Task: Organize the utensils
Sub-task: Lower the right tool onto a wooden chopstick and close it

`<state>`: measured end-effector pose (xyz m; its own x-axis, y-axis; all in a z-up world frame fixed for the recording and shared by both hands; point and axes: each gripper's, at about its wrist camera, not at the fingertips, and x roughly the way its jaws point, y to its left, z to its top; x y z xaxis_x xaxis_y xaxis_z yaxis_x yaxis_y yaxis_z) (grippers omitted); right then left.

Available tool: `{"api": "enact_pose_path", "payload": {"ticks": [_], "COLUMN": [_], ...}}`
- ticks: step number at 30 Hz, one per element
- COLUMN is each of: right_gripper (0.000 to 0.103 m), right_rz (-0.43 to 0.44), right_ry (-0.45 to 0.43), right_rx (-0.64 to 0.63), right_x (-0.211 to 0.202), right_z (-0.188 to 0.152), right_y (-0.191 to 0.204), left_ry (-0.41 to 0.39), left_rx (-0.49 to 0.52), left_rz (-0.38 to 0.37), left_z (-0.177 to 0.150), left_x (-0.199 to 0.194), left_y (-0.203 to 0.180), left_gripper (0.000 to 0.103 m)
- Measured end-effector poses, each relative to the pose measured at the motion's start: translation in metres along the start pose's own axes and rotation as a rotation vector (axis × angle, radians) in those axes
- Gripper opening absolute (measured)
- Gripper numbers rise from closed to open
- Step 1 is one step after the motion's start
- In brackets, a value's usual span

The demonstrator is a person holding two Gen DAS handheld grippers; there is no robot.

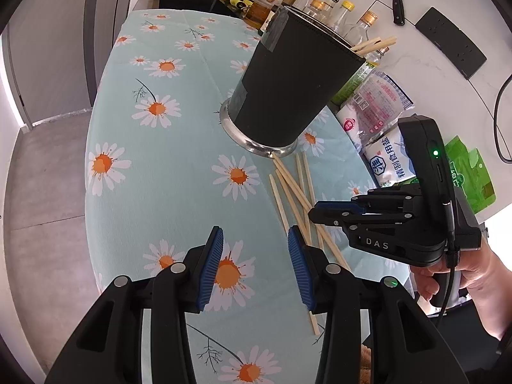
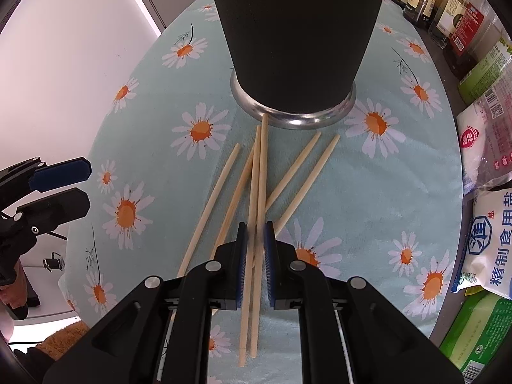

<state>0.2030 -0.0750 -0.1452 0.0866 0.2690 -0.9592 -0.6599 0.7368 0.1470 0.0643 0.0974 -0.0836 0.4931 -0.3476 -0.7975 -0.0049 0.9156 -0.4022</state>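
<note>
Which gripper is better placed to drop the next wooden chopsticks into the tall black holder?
Right. The right gripper is already closed on two pale wooden chopsticks from the loose pile in front of the tall black holder. The left gripper hangs open over bare floral tablecloth, holding nothing.

A table (image 2: 166, 121) covered in a pale blue daisy-print cloth. Loose wooden chopsticks (image 2: 224, 185) lie scattered on it beneath the right claw (image 2: 255, 240), a black utensil holder (image 2: 297, 41) standing just beyond.
</note>
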Motion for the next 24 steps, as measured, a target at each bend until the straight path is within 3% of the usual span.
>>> {"api": "enact_pose_path", "payload": {"ticks": [4, 24], "right_gripper": [0.012, 0.008], "right_rz": [0.002, -0.002], "right_ry": [-0.025, 0.020], "right_rx": [-0.024, -0.028], "right_x": [-0.009, 0.006], "right_z": [-0.002, -0.006], "right_y": [0.005, 0.010], "left_ry": [0.004, 0.017], "left_rx": [0.003, 0.005], "left_rz": [-0.001, -0.008], "left_z": [0.000, -0.002], "left_x": [0.001, 0.006], "left_y": [-0.001, -0.001], "left_gripper": [0.041, 0.041]}}
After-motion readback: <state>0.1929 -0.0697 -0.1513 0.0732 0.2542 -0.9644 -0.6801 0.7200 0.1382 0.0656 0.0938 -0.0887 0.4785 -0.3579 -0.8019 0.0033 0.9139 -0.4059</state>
